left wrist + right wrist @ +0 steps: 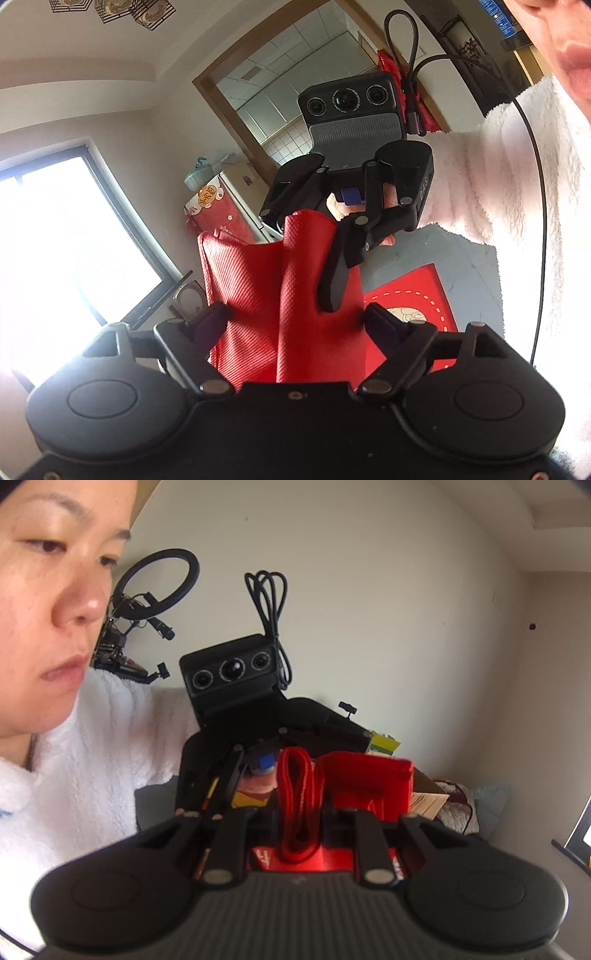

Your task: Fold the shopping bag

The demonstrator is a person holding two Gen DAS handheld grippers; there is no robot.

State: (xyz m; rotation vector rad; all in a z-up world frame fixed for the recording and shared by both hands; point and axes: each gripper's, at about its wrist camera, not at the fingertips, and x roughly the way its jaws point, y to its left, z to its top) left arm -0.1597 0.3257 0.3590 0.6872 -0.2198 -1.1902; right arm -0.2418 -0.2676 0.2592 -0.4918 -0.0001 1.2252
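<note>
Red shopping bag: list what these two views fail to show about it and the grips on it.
- Left wrist view: the red shopping bag has its lower end hidden behind the left gripper.
- Left wrist view: the right gripper has its pads buried in fabric.
- Right wrist view: the handle loop hides the pinch.
- Both views: the bag's full shape is cut off.

bag (258,295): red woven cloth, ribbed, slight sheen | handles (297,805): red corded webbing | grippers (295,321): matt black plastic, shiny metal pins | sleeve (498,177): fluffy white fleece
</note>
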